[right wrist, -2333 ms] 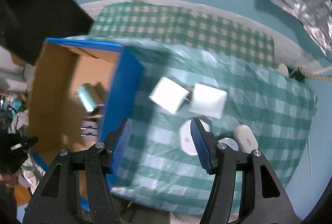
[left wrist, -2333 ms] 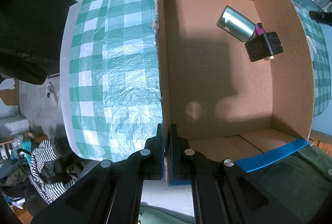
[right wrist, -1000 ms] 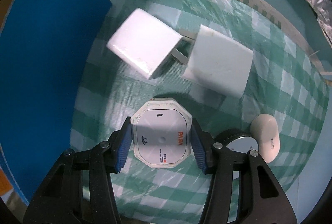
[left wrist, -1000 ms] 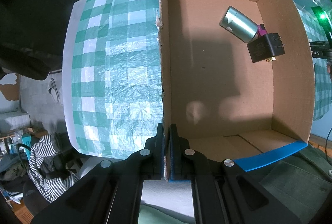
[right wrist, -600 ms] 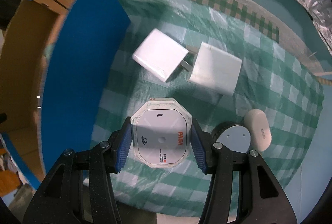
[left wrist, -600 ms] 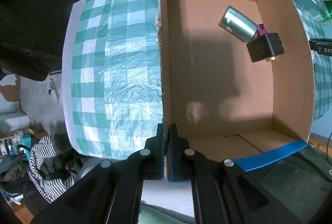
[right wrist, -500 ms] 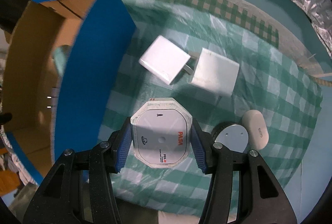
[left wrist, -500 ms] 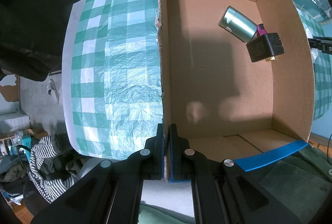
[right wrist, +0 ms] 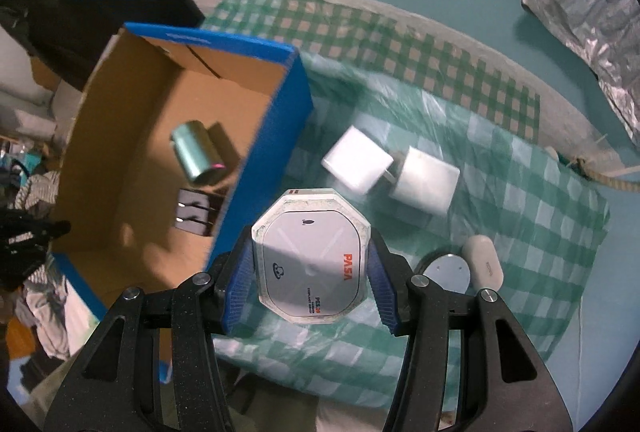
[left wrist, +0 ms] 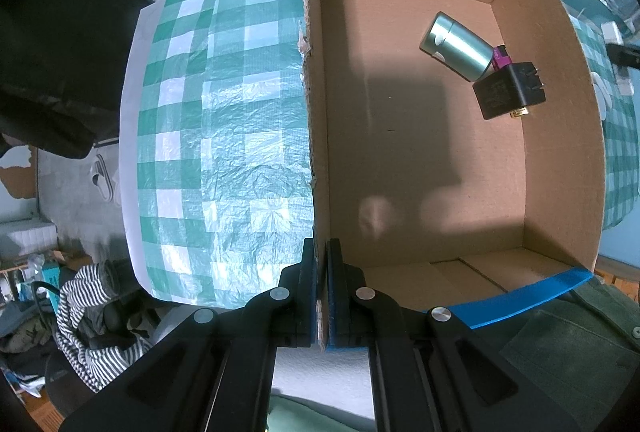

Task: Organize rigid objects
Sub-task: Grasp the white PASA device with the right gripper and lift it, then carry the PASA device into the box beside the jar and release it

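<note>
The right gripper (right wrist: 311, 276) held a white octagonal box (right wrist: 310, 258), its blue fingers (right wrist: 240, 280) clamped on the two opposite sides. The box hung clear of the checked cloth (right wrist: 520, 199), just right of the blue outer wall of the cardboard box (right wrist: 260, 167). The left gripper (left wrist: 321, 296) had its fingers pressed together on the near left wall of the cardboard box (left wrist: 316, 111), steadying it on the desk.

Inside the cardboard box lay a metal cylinder (left wrist: 456, 45) and a black plug adapter (left wrist: 508, 95), touching each other at the far right corner. On the cloth remained two white chargers (right wrist: 358, 163) (right wrist: 426, 181), a round disc (right wrist: 446, 272) and a white oval case (right wrist: 484, 262).

Likely hazards at this stage:
- The fingers gripped smooth, flat sides; a tilt of the wrist could let the octagonal box slip out before it cleared the wall.
- Too low a path could knock the octagonal box against the blue wall and shift the cardboard box, despite the left grip.
- A release over the cylinder could set it rolling.
</note>
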Tool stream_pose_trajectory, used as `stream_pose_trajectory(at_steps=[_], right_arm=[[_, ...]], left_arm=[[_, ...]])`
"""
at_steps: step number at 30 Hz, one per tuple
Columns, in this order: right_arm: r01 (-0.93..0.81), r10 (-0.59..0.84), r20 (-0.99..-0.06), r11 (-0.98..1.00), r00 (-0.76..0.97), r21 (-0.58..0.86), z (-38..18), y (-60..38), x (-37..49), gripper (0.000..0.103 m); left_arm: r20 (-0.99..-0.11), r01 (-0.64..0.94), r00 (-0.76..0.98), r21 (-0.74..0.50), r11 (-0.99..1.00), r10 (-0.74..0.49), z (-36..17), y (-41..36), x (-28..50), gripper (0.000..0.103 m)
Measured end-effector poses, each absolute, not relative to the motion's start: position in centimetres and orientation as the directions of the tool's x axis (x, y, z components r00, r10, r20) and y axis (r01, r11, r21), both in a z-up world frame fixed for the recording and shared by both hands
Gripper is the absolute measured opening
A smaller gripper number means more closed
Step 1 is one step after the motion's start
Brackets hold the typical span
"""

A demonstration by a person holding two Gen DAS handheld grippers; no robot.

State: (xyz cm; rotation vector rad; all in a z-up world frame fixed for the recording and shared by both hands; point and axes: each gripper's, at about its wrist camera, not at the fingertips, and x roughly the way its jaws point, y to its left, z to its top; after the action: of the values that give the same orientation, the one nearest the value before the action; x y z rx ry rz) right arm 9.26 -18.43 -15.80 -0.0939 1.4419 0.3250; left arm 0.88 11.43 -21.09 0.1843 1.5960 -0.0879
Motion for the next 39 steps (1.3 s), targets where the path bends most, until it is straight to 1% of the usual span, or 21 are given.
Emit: stream_pose_trajectory(at_steps=[7, 15, 24, 39], right_arm=[[-0.316, 0.187, -0.975, 0.938, 0.118, 0.141, -14.0, -16.2, 9.8, 0.054], [-0.361, 0.194, -0.973, 0.922, 0.125, 0.137, -13.6, -13.2, 10.5, 0.053], [-0.402, 0.191, -0.975, 0.906, 0.117, 0.129, -14.8, -10.2, 11.5, 0.054], [-0.435, 0.159, -0.985, 0.893, 0.059, 0.118, -18.8, -8.7, 12.1, 0.054]], left_arm=[[-0.998, 0.173, -0.023, 0.058, 0.983, 0.063, -21.0, 11.4, 0.9, 0.004], [-0.998, 0.173, -0.021, 0.056, 0.983, 0.061, -20.9, 11.5, 0.6, 0.004], [-0.998, 0.175, -0.018, 0.056, 0.983, 0.06, -20.9, 11.5, 0.5, 0.004], [-0.998, 0.177, -0.016, 0.053, 0.983, 0.057, -20.8, 11.6, 0.3, 0.004]])
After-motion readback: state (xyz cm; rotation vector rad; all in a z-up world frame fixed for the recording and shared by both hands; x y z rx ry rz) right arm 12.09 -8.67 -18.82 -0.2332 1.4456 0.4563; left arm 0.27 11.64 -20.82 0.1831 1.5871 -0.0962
